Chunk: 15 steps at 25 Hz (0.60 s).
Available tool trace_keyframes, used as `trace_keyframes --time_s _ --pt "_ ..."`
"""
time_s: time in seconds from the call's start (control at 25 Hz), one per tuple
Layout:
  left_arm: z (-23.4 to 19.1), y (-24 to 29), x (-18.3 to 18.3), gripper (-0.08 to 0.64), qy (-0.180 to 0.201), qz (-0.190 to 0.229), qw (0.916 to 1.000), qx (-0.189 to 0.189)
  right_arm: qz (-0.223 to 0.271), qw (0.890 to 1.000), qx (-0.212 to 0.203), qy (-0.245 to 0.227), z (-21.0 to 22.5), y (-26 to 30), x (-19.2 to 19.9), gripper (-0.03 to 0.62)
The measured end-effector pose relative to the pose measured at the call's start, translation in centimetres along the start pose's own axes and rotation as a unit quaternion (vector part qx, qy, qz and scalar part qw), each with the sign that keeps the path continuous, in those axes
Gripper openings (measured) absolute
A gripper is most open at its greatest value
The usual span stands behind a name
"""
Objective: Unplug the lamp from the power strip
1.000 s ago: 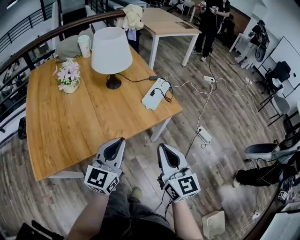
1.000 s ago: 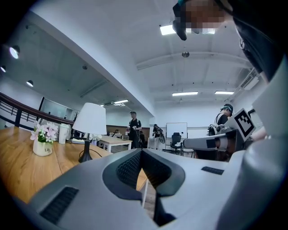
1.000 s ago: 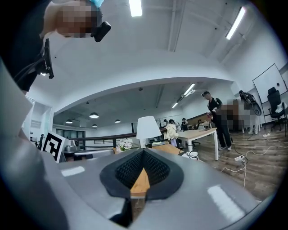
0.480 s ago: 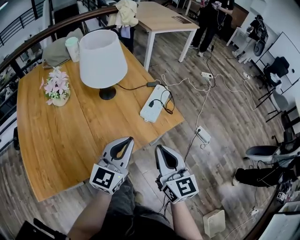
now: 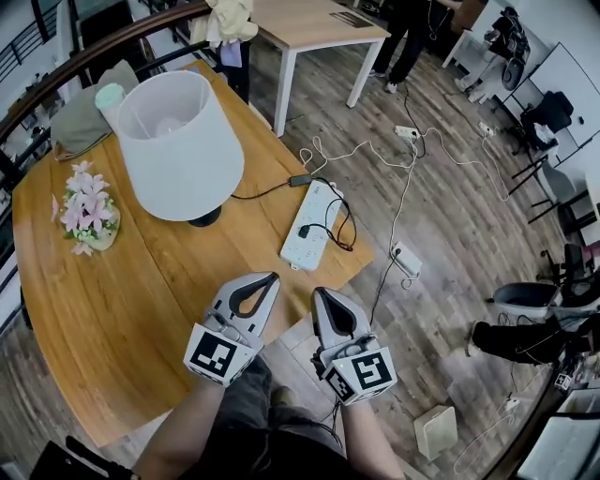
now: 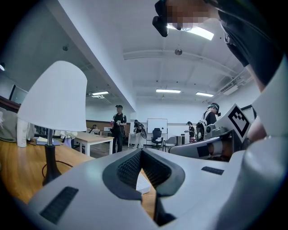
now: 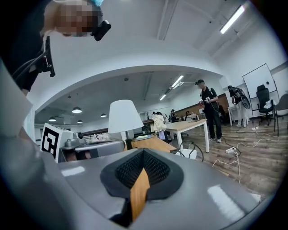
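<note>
While the left claw (image 5: 270, 279) and right claw (image 5: 319, 294) hang closed and empty, the power strip (image 5: 309, 208) lies untouched. Advised: steady the strip and pull the black plug (image 5: 304, 231) straight out.

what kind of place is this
Probably an open-plan office or lab workspace: a whiteboard with an office chair in front of it, long worktables, and an extension block with cables trailing over the wood floor.

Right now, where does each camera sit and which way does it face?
Head view: on the person's head, steeply down at table, lamp, power strip; both forearms, left gripper, right gripper show.
Left gripper view: along its shut jaws toward the lamp; right gripper shows.
Right gripper view: likewise; left gripper shows.
All share the lamp.
</note>
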<state>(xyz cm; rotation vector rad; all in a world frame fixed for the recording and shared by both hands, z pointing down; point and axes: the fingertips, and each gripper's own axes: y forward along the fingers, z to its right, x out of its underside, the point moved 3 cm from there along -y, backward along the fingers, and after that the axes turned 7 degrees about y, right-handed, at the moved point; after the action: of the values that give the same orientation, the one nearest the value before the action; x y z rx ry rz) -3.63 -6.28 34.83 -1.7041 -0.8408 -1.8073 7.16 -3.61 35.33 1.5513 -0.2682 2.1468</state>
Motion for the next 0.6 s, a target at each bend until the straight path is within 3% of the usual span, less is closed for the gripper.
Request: trace_keyframes --time_s 0.32,0.6 --pt "-2.7 2.6 2.0 -0.004 -0.015 -0.007 0.9992 0.036 -0.005 0.999 0.037 0.005 1.5 4.0 0.8 0.008" --pt "-3.8 4.3 4.1 -0.005 -0.026 -0.027 0.9984 0.042 -0.036 0.996 0.084 0.003 3.4 6.4 2.2 0.009"
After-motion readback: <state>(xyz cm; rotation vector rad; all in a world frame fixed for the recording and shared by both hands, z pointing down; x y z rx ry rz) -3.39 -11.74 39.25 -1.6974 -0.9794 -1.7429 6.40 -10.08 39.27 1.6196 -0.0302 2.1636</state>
